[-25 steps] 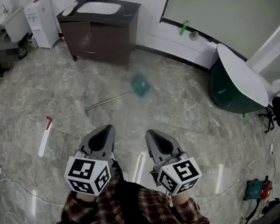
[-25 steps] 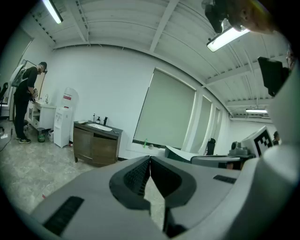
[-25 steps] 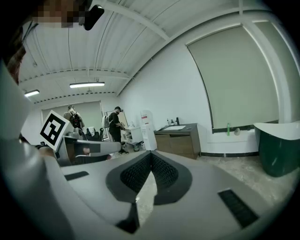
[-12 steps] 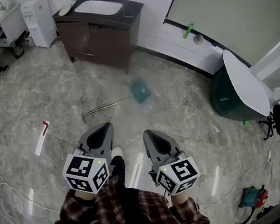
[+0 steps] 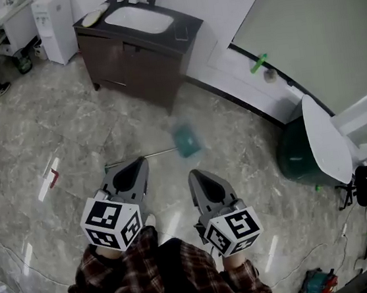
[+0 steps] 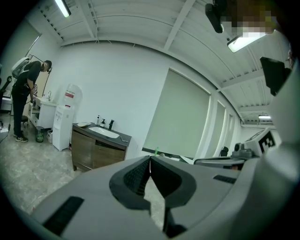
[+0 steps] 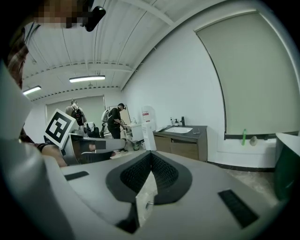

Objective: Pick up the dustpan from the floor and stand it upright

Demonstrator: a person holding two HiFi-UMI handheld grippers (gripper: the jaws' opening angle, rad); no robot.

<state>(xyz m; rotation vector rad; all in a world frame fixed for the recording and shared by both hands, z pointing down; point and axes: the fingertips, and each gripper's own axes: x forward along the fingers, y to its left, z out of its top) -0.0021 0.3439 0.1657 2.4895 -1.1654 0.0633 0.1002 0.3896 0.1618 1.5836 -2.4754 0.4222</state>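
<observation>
- the teal plastic dustpan with a long metal handle [image 5: 186, 139], blurred, seems to lie flat on the grey marble floor [image 5: 68, 123], ahead of both tools.
- left tool [image 5: 135, 166]: jaws together, empty.
- right tool [image 5: 197, 175]: jaws together, empty.

The marble floor [image 5: 68, 123] lies open ahead of my left tongs [image 5: 138, 163] and right tongs [image 5: 193, 174], except for the dustpan [image 5: 186, 139], whose long handle [image 5: 138, 158] lies crosswise just past the left tips. Behind it the dark sink cabinet [image 5: 136, 55] and the white wall [image 5: 226, 58] shut off the far side, and a dark green bin [image 5: 297, 152] blocks the right. Leftward the floor runs wide, with only cables [image 5: 0, 244] near its edge.
</observation>
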